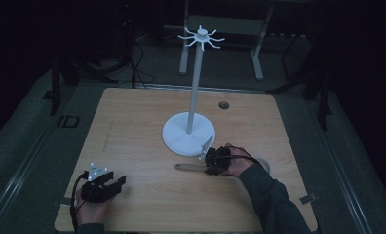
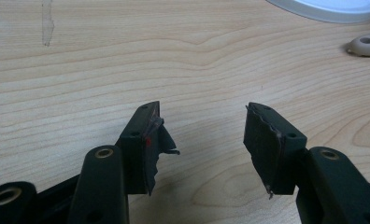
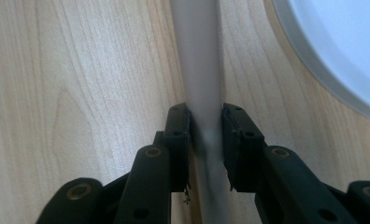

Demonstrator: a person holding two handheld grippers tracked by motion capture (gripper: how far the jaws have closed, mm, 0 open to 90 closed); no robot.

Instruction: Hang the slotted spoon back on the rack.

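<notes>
A long beige utensil handle (image 1: 187, 167) lies flat on the wooden table, just in front of the white hook stand's round base (image 1: 177, 139). My right gripper (image 1: 211, 164) is shut on that handle (image 3: 197, 56), with one jaw pressed to each side (image 3: 205, 135). The handle's free end (image 2: 367, 45) has a hanging hole and points left. The utensil's other end is hidden under the hand. My left gripper (image 1: 114, 184) rests at the table's front left, and its open jaws (image 2: 202, 135) hold nothing.
The stand's thin pole (image 1: 195, 83) rises to a ring of white hooks (image 1: 201, 36). Its base rim (image 3: 314, 70) lies close to the right of the gripped handle. A small round hole (image 1: 223, 105) marks the table's far side. A metal frame (image 1: 257, 53) stands behind.
</notes>
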